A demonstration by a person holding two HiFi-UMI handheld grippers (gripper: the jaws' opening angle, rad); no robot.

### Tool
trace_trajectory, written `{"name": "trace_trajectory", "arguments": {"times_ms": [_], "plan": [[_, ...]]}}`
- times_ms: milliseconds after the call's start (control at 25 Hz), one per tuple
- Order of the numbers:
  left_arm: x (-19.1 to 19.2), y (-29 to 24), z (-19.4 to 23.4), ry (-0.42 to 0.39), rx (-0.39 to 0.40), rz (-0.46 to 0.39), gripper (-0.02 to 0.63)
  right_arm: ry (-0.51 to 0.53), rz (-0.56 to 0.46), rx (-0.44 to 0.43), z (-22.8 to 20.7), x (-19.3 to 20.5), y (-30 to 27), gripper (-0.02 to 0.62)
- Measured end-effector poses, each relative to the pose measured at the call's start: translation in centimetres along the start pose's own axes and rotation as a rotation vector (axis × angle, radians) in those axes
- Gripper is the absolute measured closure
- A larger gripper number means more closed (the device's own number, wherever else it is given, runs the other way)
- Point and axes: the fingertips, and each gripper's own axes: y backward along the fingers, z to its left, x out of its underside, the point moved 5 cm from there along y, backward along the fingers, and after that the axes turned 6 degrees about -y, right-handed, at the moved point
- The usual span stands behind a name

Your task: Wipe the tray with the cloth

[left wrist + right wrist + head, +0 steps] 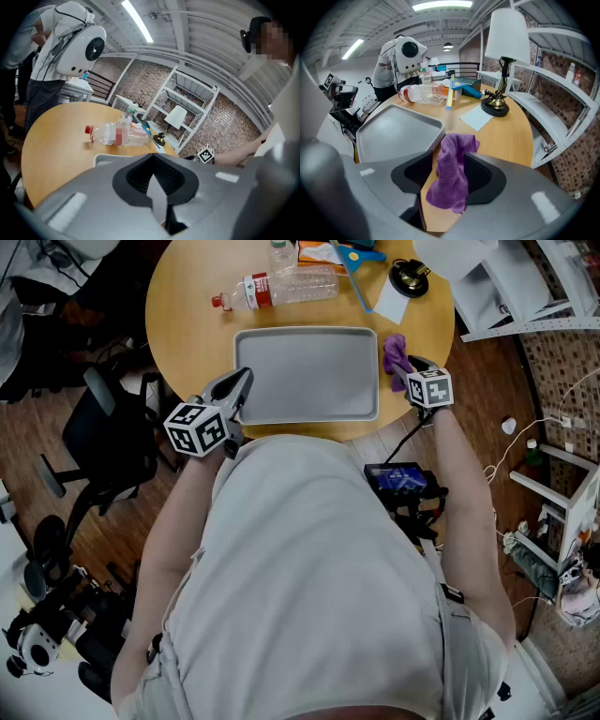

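An empty grey tray [305,371] lies in the middle of the round wooden table [192,324]. My left gripper [240,388] is at its near left corner, and in the left gripper view [153,158] the pads meet on a grey strip of the tray's rim [105,159]. A crumpled purple cloth [395,354] lies on the table just right of the tray. My right gripper [410,368] points steeply down over it. In the right gripper view the cloth [452,173] sits between the wide-open jaws [449,171], beside the tray [398,131], with wood showing beside the left pad.
Beyond the tray lie a plastic bottle [281,289] on its side, a blue tool [354,263], a white paper [392,301] and a lamp base [410,277]. A white shelf [525,287] stands to the right, an office chair [103,437] to the left.
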Motion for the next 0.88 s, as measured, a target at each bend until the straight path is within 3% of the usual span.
{"name": "trace_trajectory", "arguments": {"times_ms": [160,240,400,560,720,880], "plan": [[0.0,0.6,0.8,0.011,-0.02,-0.009,0.606,0.037,0.08,0.042,-1.0,1.4,-1.8,0.389],[0.2,1.0,1.2,0.02,-0.028,-0.012,0.606,0.068,0.088,0.075,-1.5,1.7,-2.1,0.512],[0.6,1.2,1.6,0.032,-0.032,-0.017,0.606,0.141,0.024,0.075,-0.8,0.4,-0.8,0.528],[0.6,0.7,1.3,0.03,-0.011,-0.019,0.606,0.275,-0.092,0.084,1.1,-3.6,2.2,0.528],[0.5,0.2,1.2,0.03,0.011,-0.022,0.606,0.519,-0.201,0.056,5.2,-7.9,4.5,0.528],[0.0,0.4,1.3,0.032,0.006,-0.032,0.606,0.88,-0.214,-0.092,10.7,-8.9,5.4,0.526]]}}
